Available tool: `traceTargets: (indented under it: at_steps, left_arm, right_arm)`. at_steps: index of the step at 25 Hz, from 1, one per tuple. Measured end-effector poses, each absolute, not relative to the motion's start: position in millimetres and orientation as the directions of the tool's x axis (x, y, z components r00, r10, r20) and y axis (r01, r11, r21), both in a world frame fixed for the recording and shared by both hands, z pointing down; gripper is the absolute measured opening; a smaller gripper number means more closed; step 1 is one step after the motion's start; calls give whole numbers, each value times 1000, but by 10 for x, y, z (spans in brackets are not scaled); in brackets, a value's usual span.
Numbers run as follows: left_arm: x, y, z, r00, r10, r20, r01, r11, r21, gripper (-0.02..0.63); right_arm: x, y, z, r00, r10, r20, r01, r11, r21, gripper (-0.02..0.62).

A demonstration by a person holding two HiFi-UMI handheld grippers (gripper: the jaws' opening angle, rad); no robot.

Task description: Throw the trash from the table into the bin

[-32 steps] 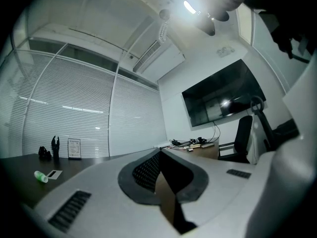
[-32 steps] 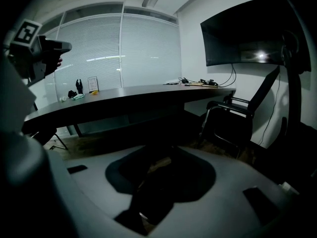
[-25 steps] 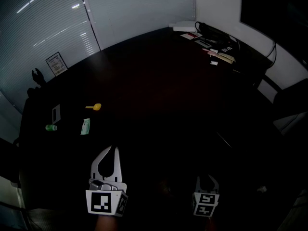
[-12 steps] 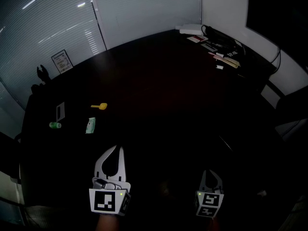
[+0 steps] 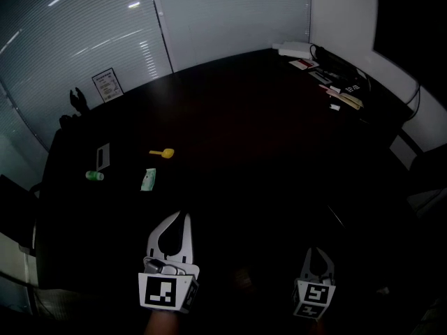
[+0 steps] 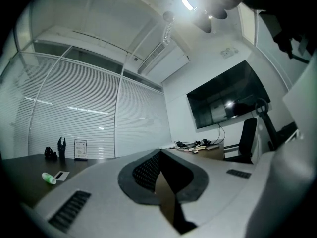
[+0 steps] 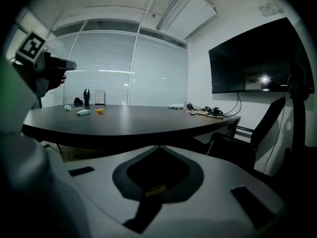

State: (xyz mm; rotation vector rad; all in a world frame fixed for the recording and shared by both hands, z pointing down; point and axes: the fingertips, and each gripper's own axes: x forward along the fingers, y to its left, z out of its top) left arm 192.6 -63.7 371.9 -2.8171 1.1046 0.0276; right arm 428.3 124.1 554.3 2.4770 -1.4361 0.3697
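The left gripper [image 5: 179, 218] and right gripper [image 5: 316, 252] are both clenched with nothing in them. The trash, a green wrapper [image 5: 148, 179] and a yellow bit [image 5: 163, 153], lies far left on the dark surface [image 5: 244, 138].

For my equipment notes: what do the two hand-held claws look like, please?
The left claw and the right claw are pale grey plastic. Each has two curved jaws that enclose a teardrop-shaped opening lined with dark ribbed pads. Behind each sits a cube with black-and-white square markers. Sleeves cannot be made out.
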Motion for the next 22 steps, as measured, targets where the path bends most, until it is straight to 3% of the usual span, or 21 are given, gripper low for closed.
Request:
traceTargets:
  at_steps: [22]
  left_arm:
    - [1307,-787,3316,654,-747,-119,-756,-650,-77,-3]
  right_arm:
    - [3990,502,3737,423,-905,-32,-897,-424,128,6]
